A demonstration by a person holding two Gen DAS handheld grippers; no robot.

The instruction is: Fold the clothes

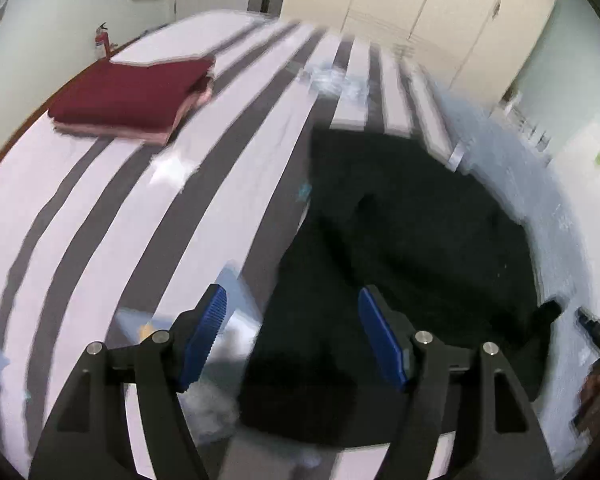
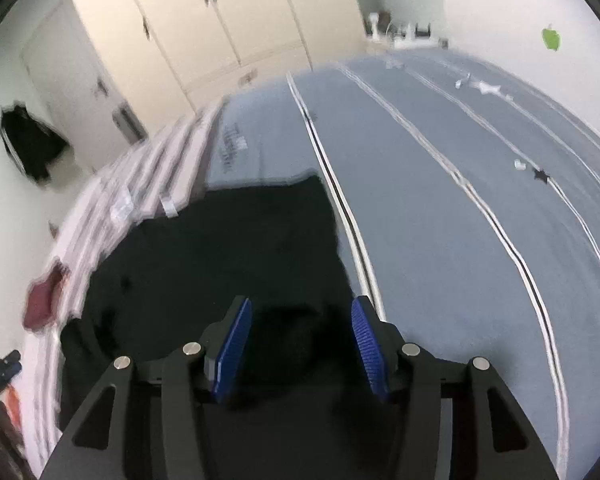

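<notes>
Striped bed (image 1: 112, 216): black garment (image 1: 412, 240) lengthwise along stripes; both hand-held grippers (image 1: 292, 336) (image 2: 300, 344) agape, empty.

A black garment (image 1: 412, 240) lies on the grey-and-white striped bedspread (image 1: 112, 208) (blue beyond it); maroon folded clothes (image 1: 128, 96) rest farther up the bedspread.

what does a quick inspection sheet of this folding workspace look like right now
surface: striped bedspread, grey and white bands, blue-grey on the far side.
job's things: black garment lying spread out; folded maroon stack set apart from it.
clutter: nothing seen on the bed.
grippers: left gripper open, nothing between the pads; right gripper open over the black cloth.
cables: nothing seen.
surroundings: cream wardrobe, red fire extinguisher by the wall.
</notes>
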